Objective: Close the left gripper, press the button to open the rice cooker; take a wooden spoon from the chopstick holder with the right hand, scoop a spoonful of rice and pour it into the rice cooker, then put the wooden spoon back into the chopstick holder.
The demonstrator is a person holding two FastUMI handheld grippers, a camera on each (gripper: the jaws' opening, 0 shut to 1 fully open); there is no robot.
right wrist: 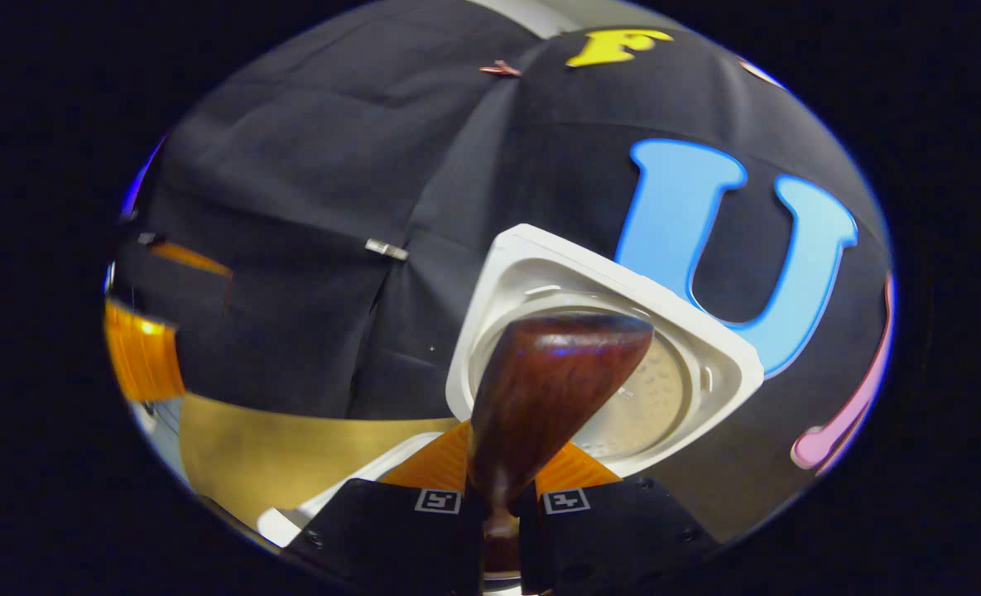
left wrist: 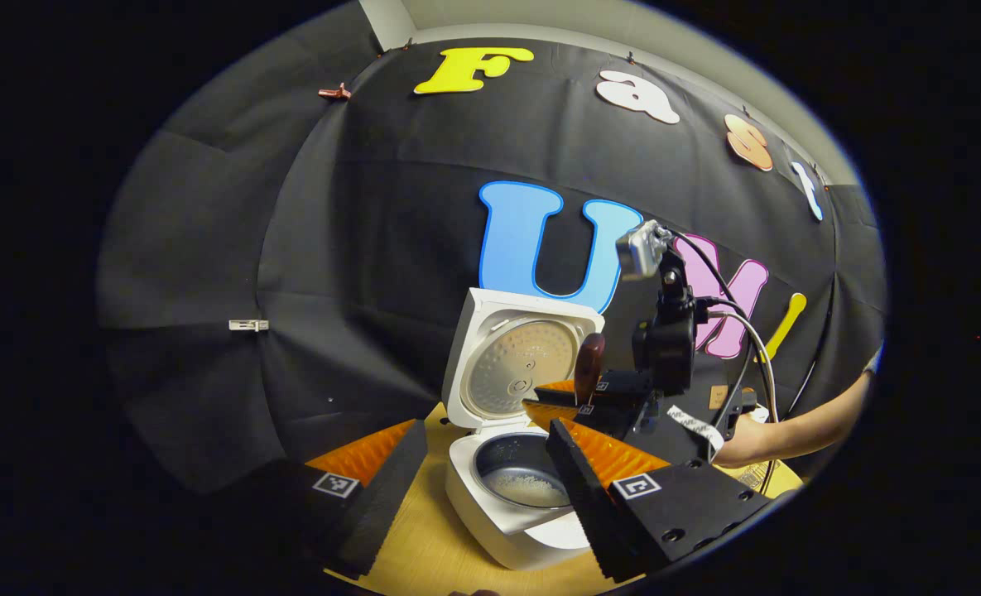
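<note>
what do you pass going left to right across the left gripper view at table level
left gripper finger → rice cooker → wooden spoon → right gripper → person's hand

Left gripper [left wrist: 473, 476]: 2 wedge-shaped fingers on dark bodies, each carrying 1 square black-and-white marker tag; round screw holes dot the upper face of one body. Right gripper [left wrist: 569, 401] — same build, with a compact silver camera [left wrist: 642, 248] on a dark mast, grey and black cables looping from it. Right hand [left wrist: 742, 439]: bare forearm, no sleeve visible.
</note>
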